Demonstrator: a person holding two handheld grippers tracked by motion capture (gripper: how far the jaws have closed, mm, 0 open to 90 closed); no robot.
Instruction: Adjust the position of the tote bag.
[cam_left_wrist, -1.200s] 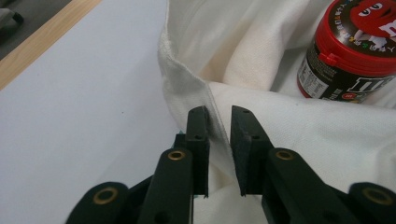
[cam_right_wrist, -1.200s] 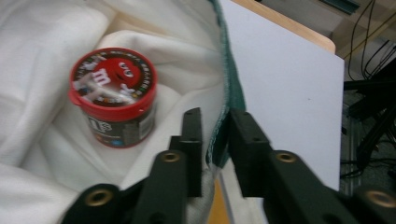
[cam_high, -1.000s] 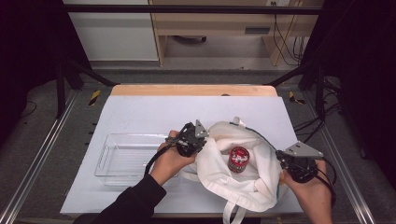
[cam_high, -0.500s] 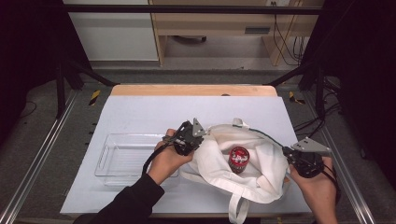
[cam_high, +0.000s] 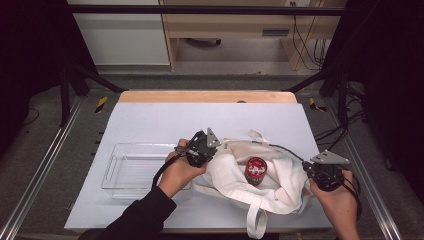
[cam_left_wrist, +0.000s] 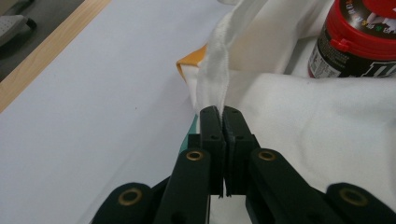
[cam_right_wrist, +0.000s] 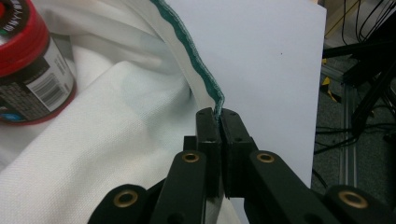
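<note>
I have the left gripper clamped tight on the rim of the white cloth tote bag, its black jaws pressed together with a fold of the hem rising from between them, and the right gripper pinched the same way on the opposite rim, where the green-stitched edge runs up out of the jaws. I judge the two grips sit on opposite sides of the mouth so that pulling them apart spreads the bag open and bares what lies in it: a round jar with a red lid and a dark printed label, lying in the middle of the opened cloth between the two grippers. In the high view my left hand comes in from below, the forearm angled up and to the right, the gripper pointing at the bag's near-left rim; my right hand sits at the table's right edge, aimed inward. A clear plastic tray stands just left of the bag on the pale table, likely where the jar goes.
</note>
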